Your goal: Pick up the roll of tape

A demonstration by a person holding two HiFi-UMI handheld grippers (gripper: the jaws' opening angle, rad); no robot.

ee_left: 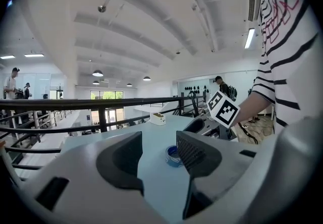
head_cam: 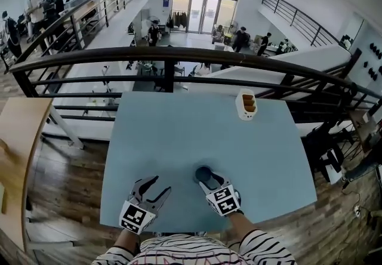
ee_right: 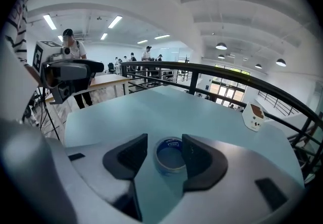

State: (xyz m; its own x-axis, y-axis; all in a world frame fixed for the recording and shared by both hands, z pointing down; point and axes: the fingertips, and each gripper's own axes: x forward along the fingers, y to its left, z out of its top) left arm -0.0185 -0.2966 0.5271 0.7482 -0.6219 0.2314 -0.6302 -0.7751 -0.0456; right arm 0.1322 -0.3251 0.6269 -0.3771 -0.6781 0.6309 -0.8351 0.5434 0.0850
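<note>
Table (head_cam: 179, 138): roll of tape (ee_right: 169, 168) lay near its front edge, right of centre, between the parted jaws of the right gripper (head_cam: 206, 179). Left gripper (head_cam: 161, 185), jaws apart, sat left of the roll, clear of it. Small container (head_cam: 246, 104) stood far right. Railing (head_cam: 179, 54) ran behind.

The desk (head_cam: 179, 150) is a plain light-blue rectangle with a smooth, matte top. Two things lie directly on it. A roll of tape (ee_right: 170, 156), blue, lies flat with its hole facing up, close to the near edge and slightly right of the middle. A small white toaster-shaped object (head_cam: 246, 104) with two brownish pieces in its top stands at the far right, close to the far edge and well apart from the roll.
</note>
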